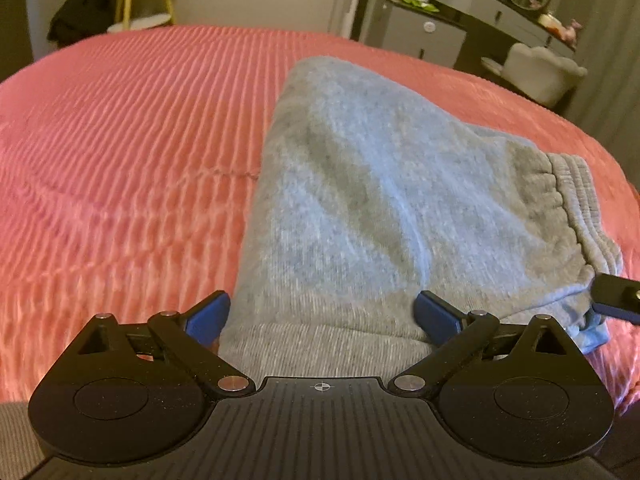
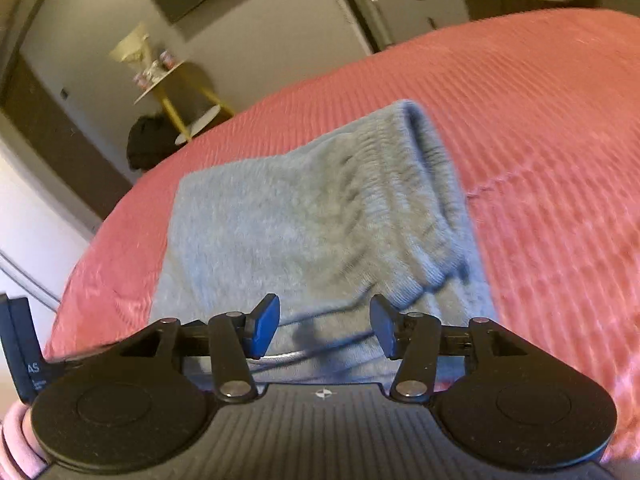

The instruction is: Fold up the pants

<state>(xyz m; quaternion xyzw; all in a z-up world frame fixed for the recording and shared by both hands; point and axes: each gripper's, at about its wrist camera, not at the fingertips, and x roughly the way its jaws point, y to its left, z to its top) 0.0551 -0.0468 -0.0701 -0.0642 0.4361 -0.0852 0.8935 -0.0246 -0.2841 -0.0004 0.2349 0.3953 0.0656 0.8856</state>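
The grey sweatpants [image 1: 360, 200] lie folded in a thick bundle on the pink ribbed bedspread [image 1: 120, 140]. Their ribbed waistband [image 1: 576, 204] is at the right in the left wrist view. My left gripper [image 1: 322, 316] hovers over the near end of the bundle, jaws wide open, blue pads [image 1: 208, 316] clear of the cloth. In the right wrist view the pants [image 2: 300, 220] show their waistband [image 2: 424, 200] on the right side. My right gripper [image 2: 323, 328] is open above the near edge, nothing pinched between its pads [image 2: 264, 328]. A grey drawstring [image 2: 300, 356] lies just under it.
Pink bedspread [image 2: 540, 140] surrounds the pants on all sides. Beyond the bed stand a grey vanity with a mirror [image 1: 480, 16], a pale chair [image 1: 540, 72], a yellow-legged side table [image 2: 172, 92] and a dark bag [image 1: 80, 12]. A pink sleeve [image 2: 12, 436] shows at lower left.
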